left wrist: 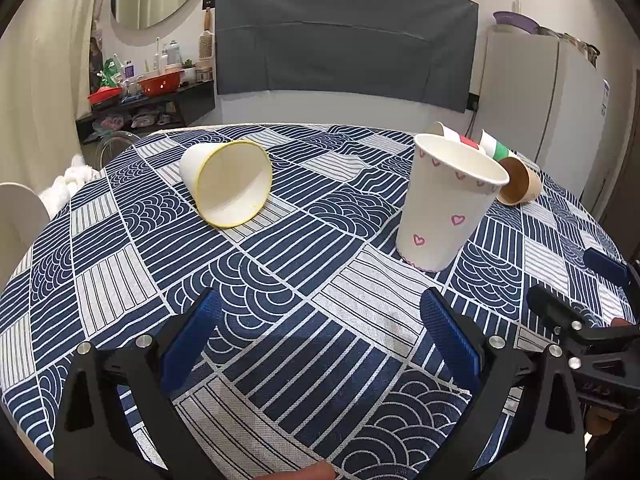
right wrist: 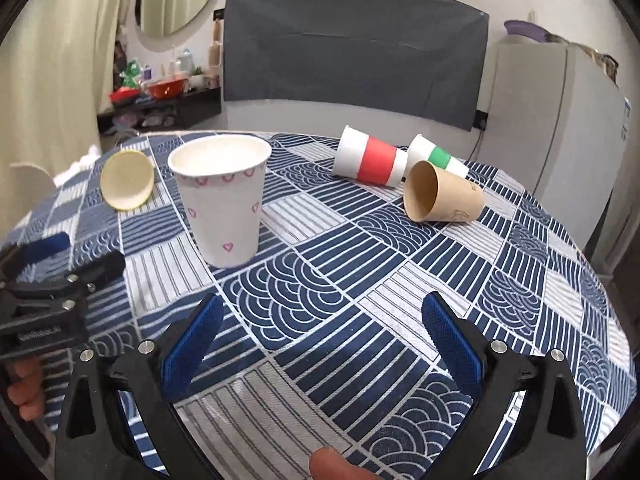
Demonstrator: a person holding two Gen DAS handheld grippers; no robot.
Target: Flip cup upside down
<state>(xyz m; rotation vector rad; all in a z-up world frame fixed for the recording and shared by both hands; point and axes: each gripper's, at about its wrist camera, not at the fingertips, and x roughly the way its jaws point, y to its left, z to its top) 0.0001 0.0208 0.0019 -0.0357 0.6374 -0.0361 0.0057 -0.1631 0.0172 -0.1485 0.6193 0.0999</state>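
A white paper cup with pink hearts stands upright, mouth up, on the patterned table; it also shows in the right wrist view. My left gripper is open and empty, low over the cloth, with the heart cup ahead and to its right. My right gripper is open and empty, with the heart cup ahead and to its left. Each gripper shows at the edge of the other's view: the right gripper and the left gripper.
A yellow-rimmed white cup lies on its side at the left. A brown cup, a red-banded cup and a green-banded cup lie on their sides at the back right. The round table drops off all around.
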